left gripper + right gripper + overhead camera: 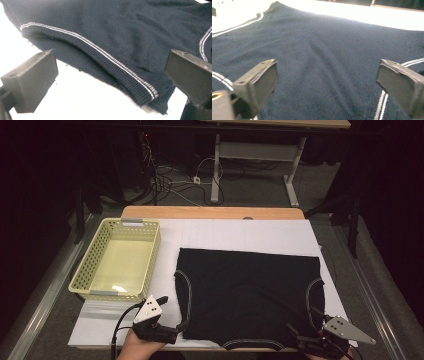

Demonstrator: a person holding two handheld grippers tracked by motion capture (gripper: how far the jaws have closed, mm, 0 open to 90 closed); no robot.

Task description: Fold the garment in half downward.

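- A pale yellow perforated basket [119, 261] sits left of centre in the frame, nothing inside.
- A dark knit vest [248, 292] lies flat, centre-right.
- Left gripper [172, 332] and right gripper [300, 336], bottom edge: jaws wide, gripping nothing.

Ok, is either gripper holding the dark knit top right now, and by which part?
Nothing is held. The left gripper stands open by the striped armhole edge of the dark knit top; the right gripper is open above the fabric, pressing nothing.
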